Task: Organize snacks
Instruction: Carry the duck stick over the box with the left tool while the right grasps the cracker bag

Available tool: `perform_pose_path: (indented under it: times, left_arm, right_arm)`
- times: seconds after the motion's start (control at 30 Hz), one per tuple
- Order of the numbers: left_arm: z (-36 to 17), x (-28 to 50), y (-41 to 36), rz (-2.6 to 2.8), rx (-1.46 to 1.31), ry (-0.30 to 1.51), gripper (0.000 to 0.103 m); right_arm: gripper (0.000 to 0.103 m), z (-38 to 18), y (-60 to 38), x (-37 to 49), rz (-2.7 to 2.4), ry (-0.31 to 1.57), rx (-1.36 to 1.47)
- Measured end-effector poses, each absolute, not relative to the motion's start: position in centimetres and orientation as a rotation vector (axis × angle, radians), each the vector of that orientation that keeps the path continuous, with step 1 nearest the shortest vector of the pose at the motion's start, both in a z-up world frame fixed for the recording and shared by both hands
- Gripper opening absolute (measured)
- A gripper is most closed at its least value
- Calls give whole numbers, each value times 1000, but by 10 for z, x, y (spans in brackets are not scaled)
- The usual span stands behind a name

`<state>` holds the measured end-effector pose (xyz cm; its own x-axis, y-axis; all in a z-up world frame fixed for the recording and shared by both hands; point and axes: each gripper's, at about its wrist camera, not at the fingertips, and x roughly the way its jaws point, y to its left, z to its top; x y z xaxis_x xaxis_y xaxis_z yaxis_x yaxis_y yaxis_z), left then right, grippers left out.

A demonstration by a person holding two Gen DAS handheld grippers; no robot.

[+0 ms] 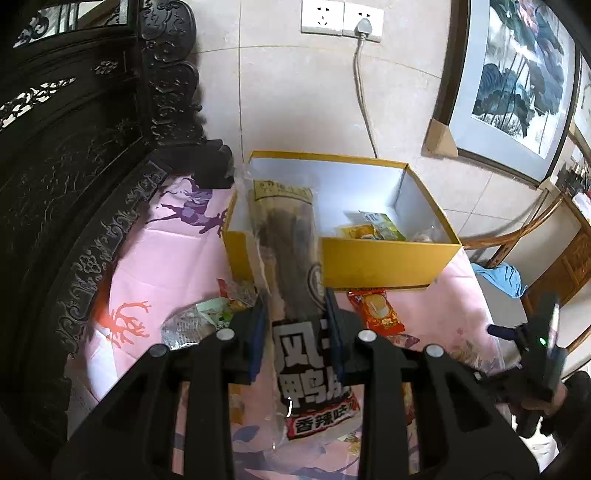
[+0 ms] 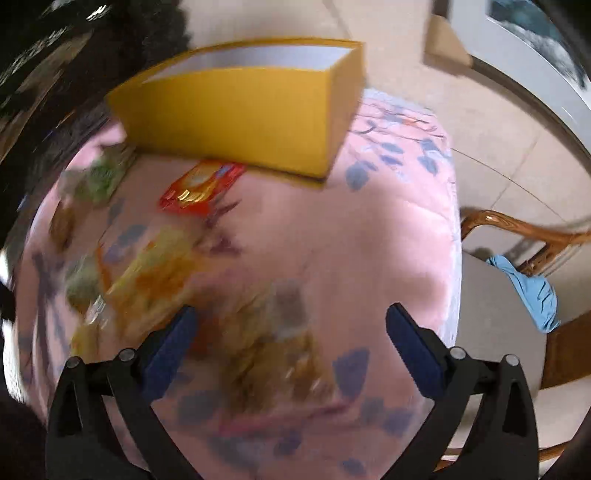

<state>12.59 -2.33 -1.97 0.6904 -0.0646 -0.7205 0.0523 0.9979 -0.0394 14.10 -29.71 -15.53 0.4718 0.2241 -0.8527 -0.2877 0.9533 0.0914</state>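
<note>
My left gripper (image 1: 295, 314) is shut on a long clear snack pack (image 1: 286, 240) with dark meat strips and a black label; the pack sticks forward over the near rim of the yellow box (image 1: 384, 262). Inside the box lie a few small packets (image 1: 373, 230). A red packet (image 1: 376, 310) lies on the pink cloth in front of the box. My right gripper (image 2: 290, 325) is open above a blurred brownish packet (image 2: 273, 343) on the cloth. The red packet (image 2: 201, 188) and the yellow box (image 2: 240, 110) show farther ahead. The right gripper (image 1: 532, 332) also appears at the right edge of the left wrist view.
Green and silver packets (image 1: 207, 317) lie left of the held pack. Dark carved furniture (image 1: 74, 184) stands on the left. A wooden chair (image 2: 517, 236) with a blue cloth (image 2: 532, 288) sits beyond the table's right edge. Wall sockets (image 1: 341, 20) and a framed picture (image 1: 513, 85) are behind.
</note>
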Motion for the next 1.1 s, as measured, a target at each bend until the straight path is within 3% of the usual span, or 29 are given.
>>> perform_pose_path:
  times: [0.03,0.17,0.43,0.6,0.8,1.1]
  left_arm:
    - [-21,126,-25,-67,-12,810,28]
    - [-25,129,-31,-77,7,826,28]
    - [-26,131,-36,-90,22,832,28]
    - [-17,143,-40,-78,44,797,28]
    - [4,205,-48,-36,58,750,28]
    - [1,276,-44,-32,75,789,28]
  right_arm:
    - [62,-162,-297,146,319,1076,-50]
    - [49,-165,-287,138,324,1109,-76]
    - [47,-116,-290,124,248,1055,85]
    - [47,-43,-292,133,265,882,126]
    - [47,41,-286,202,265,699,178]
    - [47,23,-248,310,266,793,223]
